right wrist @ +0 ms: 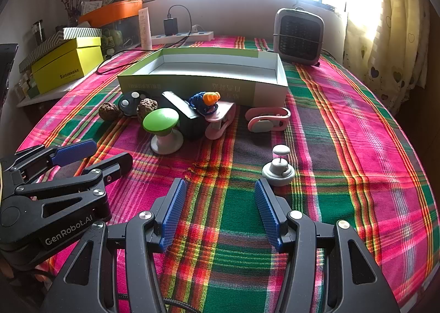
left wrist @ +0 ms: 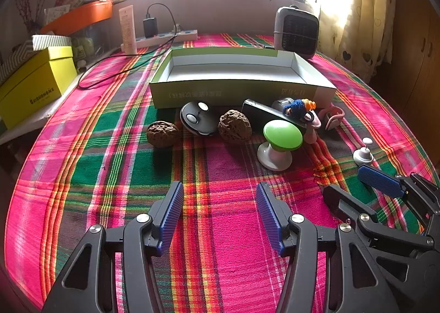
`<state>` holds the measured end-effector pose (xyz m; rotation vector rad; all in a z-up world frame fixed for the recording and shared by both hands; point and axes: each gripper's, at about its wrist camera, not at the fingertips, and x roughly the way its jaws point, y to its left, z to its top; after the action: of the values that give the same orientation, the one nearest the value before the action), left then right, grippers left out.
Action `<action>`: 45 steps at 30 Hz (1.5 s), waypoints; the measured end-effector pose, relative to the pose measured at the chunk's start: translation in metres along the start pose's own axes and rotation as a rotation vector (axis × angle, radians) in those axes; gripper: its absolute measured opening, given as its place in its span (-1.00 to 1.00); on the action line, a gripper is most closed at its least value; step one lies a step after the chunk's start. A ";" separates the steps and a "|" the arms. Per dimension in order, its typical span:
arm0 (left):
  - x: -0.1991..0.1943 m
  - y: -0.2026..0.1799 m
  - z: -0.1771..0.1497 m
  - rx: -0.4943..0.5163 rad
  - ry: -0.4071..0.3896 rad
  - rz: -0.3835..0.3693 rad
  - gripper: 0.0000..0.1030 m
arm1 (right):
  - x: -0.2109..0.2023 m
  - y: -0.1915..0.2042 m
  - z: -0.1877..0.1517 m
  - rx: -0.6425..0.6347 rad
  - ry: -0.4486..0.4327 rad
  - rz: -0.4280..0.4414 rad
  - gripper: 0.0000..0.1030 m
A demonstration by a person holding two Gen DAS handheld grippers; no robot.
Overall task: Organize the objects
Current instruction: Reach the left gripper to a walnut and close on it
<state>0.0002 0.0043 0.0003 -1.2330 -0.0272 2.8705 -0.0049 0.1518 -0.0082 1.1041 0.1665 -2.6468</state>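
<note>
Plaid-clothed counter [left wrist: 220, 230]: our left gripper [left wrist: 220, 197] and right gripper [right wrist: 218, 192] hang released, empty. Clutter sits before the empty box [left wrist: 233, 65] (start nearest); we'd take the grey knob [right wrist: 278, 171].

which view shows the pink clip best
The right wrist view: the pink clip lies in the open on the cloth, whole outline visible. In the left wrist view the pink clip sits far off behind the toys, partly hidden.
</note>
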 end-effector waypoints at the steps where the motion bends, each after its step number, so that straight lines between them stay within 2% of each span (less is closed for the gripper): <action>1: 0.000 -0.001 0.000 0.001 0.000 0.001 0.05 | 0.000 0.000 0.000 0.000 0.000 0.000 0.04; 12: -0.001 0.000 0.001 0.013 0.004 -0.007 0.05 | -0.002 -0.002 0.001 -0.008 0.002 0.020 0.04; 16: -0.005 0.006 0.003 0.023 0.016 0.002 0.05 | -0.009 -0.016 0.000 0.037 -0.021 0.096 0.04; 21: -0.010 0.023 0.011 0.010 -0.020 -0.011 0.05 | -0.022 -0.037 0.004 0.055 -0.090 0.045 0.04; 25: -0.005 0.040 0.020 -0.020 -0.015 -0.010 0.05 | -0.011 -0.056 0.012 0.091 -0.044 -0.013 0.04; 30: 0.006 0.053 0.028 -0.045 0.004 -0.034 0.05 | 0.001 -0.066 0.018 0.114 -0.012 0.030 0.04; 36: 0.021 0.059 0.037 -0.060 0.035 -0.076 0.05 | 0.013 -0.064 0.021 0.092 0.036 0.042 0.04; 40: 0.029 0.060 0.042 -0.050 0.032 -0.046 0.05 | 0.017 -0.063 0.020 0.088 0.041 0.029 0.03; 42: 0.034 0.063 0.044 -0.061 0.042 -0.043 0.05 | 0.017 -0.061 0.021 0.079 0.040 0.019 -0.04; 44: 0.035 0.064 0.046 -0.057 0.040 -0.041 0.05 | 0.018 -0.061 0.022 0.072 0.038 0.014 -0.27; 45: 0.035 0.065 0.046 -0.058 0.037 -0.035 0.05 | 0.018 -0.063 0.022 0.083 0.036 0.018 -0.29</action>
<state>-0.0581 -0.0600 0.0054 -1.2810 -0.1309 2.8362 -0.0495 0.2038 -0.0052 1.1742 0.0533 -2.6405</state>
